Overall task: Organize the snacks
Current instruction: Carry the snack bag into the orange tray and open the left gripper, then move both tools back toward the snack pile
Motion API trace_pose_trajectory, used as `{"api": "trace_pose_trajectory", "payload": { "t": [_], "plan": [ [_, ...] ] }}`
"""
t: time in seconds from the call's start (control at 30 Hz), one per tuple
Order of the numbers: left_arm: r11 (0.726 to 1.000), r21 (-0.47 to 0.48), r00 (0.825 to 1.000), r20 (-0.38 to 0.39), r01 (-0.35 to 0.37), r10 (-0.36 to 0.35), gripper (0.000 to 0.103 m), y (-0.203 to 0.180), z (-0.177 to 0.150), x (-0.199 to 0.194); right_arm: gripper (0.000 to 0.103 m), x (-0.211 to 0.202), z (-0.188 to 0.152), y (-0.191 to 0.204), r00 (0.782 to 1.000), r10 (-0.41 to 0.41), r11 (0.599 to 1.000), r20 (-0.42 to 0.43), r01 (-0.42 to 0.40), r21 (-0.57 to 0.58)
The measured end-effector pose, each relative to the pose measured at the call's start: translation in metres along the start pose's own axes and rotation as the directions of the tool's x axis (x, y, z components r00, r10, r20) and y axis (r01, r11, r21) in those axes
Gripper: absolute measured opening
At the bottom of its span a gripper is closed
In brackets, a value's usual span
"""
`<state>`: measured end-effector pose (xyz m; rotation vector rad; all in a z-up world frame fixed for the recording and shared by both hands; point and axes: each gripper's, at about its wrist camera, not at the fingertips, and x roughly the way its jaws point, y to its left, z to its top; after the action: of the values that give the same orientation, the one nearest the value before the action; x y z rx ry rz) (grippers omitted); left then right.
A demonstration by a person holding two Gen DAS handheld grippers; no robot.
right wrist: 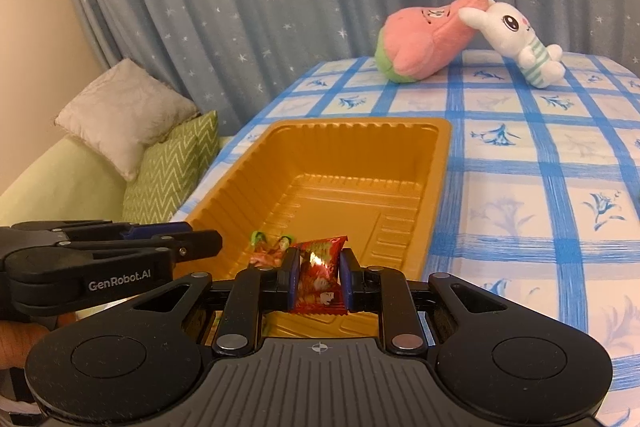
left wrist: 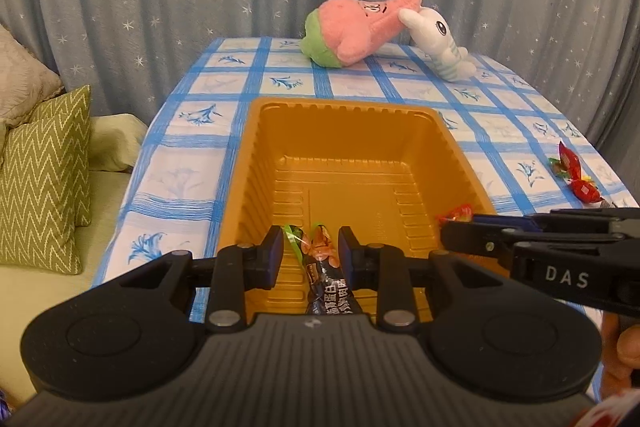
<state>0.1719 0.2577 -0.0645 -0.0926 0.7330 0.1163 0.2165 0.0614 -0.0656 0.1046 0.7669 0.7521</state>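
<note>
Your left gripper (left wrist: 311, 254) sits low in the centre of the left wrist view with its jaws spread, and a dark snack stick (left wrist: 326, 285) lies between them; there is a gap on each side, so it looks released rather than pinched, though you cannot tell whether it rests fully on the tray floor. Your right gripper (right wrist: 319, 279), low centre in its own view, is pinching a red snack packet (right wrist: 320, 273) over the near end of the orange tray (right wrist: 362, 126). The first risk is right here: the two tools are crowded together at that near end, the right one coming in from the lower right of the left view, and a careless withdrawal could knock one against the other or catch the dark stick and drag it back out. The packet is held by thin, slippery wrapping, so it may slip or twist if you tilt, and if you let go too near the front rim it could land outside. Just beyond the fingers lies a green-and-red candy (right wrist: 269, 247) on the tray floor; dropping onto it may bounce things about. The tray is light and may slide if nudged. Further off, at the right edge of the left view, two red candies (left wrist: 573, 175) wait on the checked tablecloth (left wrist: 192, 115) near the table's side, where a clumsy reach could sweep them off. At the far end lie a pink plush toy (left wrist: 360, 31) and a white plush rabbit (left wrist: 438, 41), well apart from the work.
</note>
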Motion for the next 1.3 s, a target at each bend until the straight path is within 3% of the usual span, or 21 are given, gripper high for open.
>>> {"api": "trace_pose_trajectory", "payload": {
  "t": [0.07,0.1,0.13,0.17,0.47,0.63,1.03,1.3],
  "plan": [
    [1.0,-0.007,1.0,0.004,0.001,-0.001,0.027,0.001,0.0,-0.004,0.025,0.002,0.001,-0.002,1.0,0.021,1.0,-0.01,-0.021,0.023],
    [1.0,-0.011,1.0,0.004,0.001,-0.001,0.027,0.001,-0.001,-0.006,0.042,0.001,0.001,-0.004,1.0,0.023,0.999,-0.005,-0.022,0.034],
    [1.0,-0.014,1.0,0.007,0.002,-0.001,0.027,0.001,-0.001,-0.009,0.065,-0.002,0.001,-0.006,1.0,0.016,0.999,0.006,-0.016,0.037],
    [1.0,-0.018,1.0,0.009,0.002,-0.002,0.028,0.001,-0.002,-0.012,0.07,-0.007,0.0,-0.008,0.999,0.01,0.999,0.03,-0.011,0.04],
    [0.999,-0.042,0.999,0.025,0.022,-0.021,0.035,-0.016,-0.005,-0.043,0.07,-0.059,0.004,-0.021,0.99,-0.069,0.997,0.12,0.063,0.052],
    [0.997,-0.062,0.999,0.035,0.043,-0.041,0.039,-0.033,-0.006,-0.066,0.07,-0.093,-0.01,-0.024,0.988,-0.12,0.992,0.098,0.114,0.058],
    [0.995,-0.081,0.997,0.059,0.057,-0.053,0.069,-0.08,-0.017,-0.124,0.07,-0.177,-0.046,-0.031,0.969,-0.237,0.969,0.069,0.23,0.095],
    [0.991,-0.032,0.99,0.061,0.131,-0.129,0.086,-0.13,-0.031,-0.141,0.071,-0.229,-0.062,-0.042,0.945,-0.314,0.945,0.094,0.302,0.124]
  ]
}}
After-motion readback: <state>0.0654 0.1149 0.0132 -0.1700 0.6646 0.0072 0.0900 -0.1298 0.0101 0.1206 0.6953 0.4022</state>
